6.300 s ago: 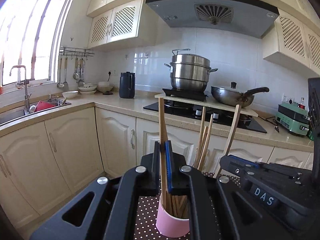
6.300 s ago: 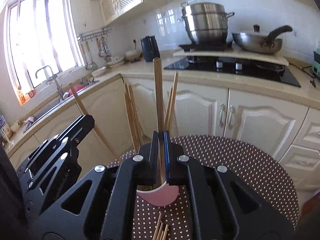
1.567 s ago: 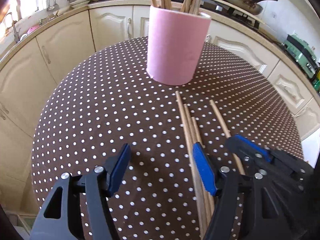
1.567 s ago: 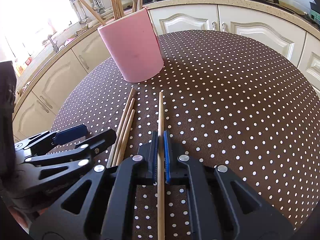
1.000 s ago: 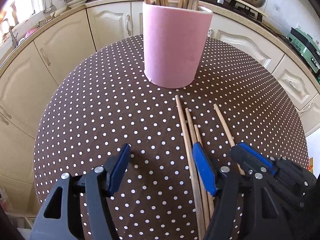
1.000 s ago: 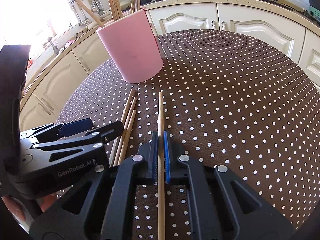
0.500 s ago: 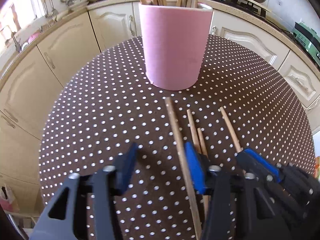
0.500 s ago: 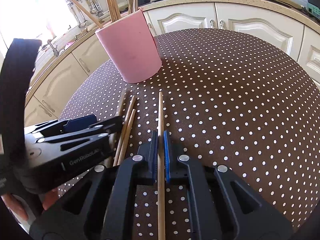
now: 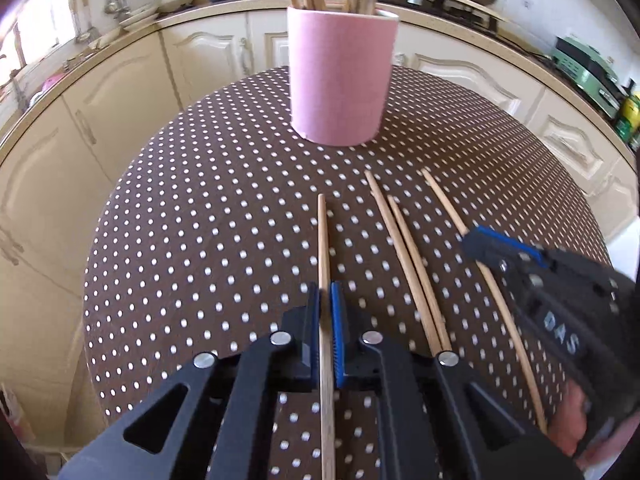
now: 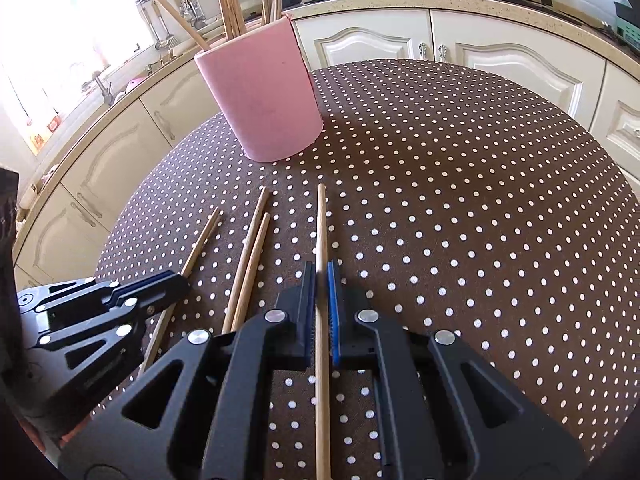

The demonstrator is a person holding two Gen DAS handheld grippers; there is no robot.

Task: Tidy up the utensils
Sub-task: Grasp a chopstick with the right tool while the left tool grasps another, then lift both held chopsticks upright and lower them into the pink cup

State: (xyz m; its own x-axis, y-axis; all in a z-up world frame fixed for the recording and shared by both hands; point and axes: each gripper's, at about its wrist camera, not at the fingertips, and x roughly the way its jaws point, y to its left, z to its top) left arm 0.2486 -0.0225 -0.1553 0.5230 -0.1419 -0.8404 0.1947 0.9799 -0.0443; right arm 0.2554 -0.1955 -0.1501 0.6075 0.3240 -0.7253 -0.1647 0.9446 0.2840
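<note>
- Polka-dot counter (image 9: 192, 208) underneath, pink cup (image 9: 340, 80) ahead.
- Left claw (image 9: 325, 300) clamped on one chopstick (image 9: 322, 240).
- Right claw (image 10: 320, 280) clamped on another chopstick (image 10: 320, 224).
- Two loose chopsticks (image 9: 404, 252) between claws.

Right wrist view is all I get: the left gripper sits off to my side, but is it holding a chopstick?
Observer: Yes. The left wrist view shows the left gripper shut on a chopstick, pinched between both pads.
Operator: Which way does that one point?
Observer: Straight ahead along the fingers. Its far tip aims just left of the pink cup and ends short of it.
</note>
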